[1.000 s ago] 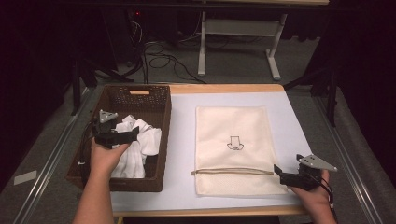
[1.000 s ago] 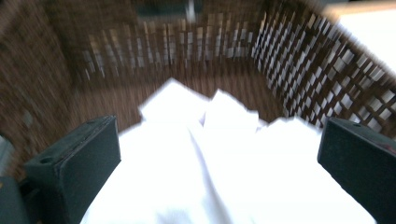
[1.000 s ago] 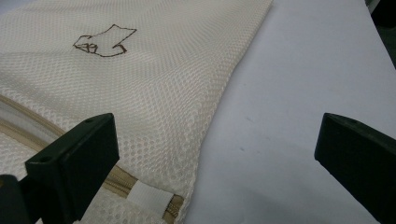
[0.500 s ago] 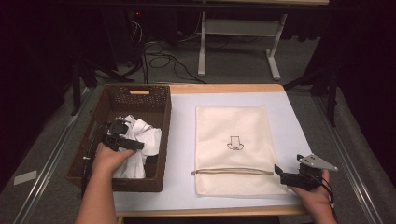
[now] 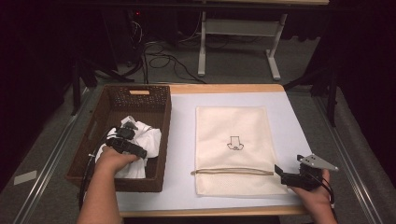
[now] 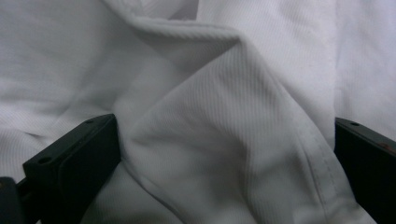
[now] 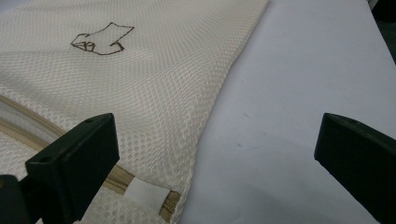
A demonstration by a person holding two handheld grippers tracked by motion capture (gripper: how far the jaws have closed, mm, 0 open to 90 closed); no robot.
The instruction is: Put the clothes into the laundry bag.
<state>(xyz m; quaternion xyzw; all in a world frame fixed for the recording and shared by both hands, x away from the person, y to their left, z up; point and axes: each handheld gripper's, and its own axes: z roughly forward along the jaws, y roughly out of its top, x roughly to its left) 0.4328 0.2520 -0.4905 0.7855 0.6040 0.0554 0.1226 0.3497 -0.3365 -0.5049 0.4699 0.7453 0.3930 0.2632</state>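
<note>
One wicker basket [image 5: 154, 100] sits at the table's left edge, with one bundle of white cloth [image 5: 148, 140] crumpled in its near half. One cream mesh bag [image 5: 231, 126] lies flat mid-table, its zipper [image 5: 233, 171] running near its front edge. There are two grippers. The left gripper [image 5: 135, 150] is down in the basket with its jaws spread wide, and a fold of the cloth bulges between them. The right gripper [image 5: 279, 169], jaws also wide apart, rests at the bag's front right corner beside the zipper end.
</note>
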